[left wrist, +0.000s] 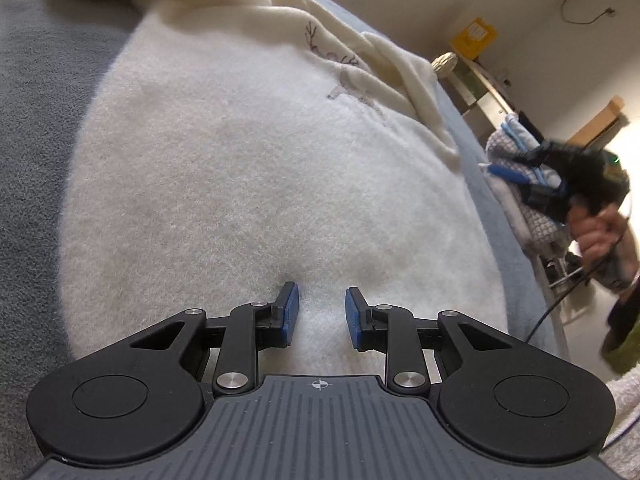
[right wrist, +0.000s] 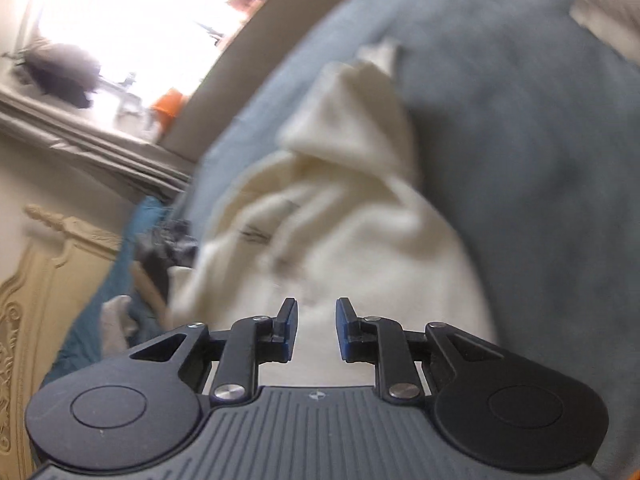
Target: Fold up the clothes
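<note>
1. My left gripper [left wrist: 322,294]: jaws apart, nothing between them, tips just above or grazing the fleece; I can't tell if they touch. It sits low because, I judge, the near edge is the next pinch point.
2. My right gripper [right wrist: 316,306]: jaws apart with a narrower gap, empty. Its view is motion-blurred and it hangs off the bed's side, so I read it as repositioning, not grasping.
3. Cream fleece garment [left wrist: 248,168]: near half is spread flat on the grey-blue blanket [left wrist: 36,128], which gives a flat base for folding.
4. Far half is bunched, with ridges near the dark embroidery [left wrist: 332,56]. It needs flattening first.
5. Sleeve or corner [right wrist: 360,120] trails onto the blanket, likely the right's target.
</note>
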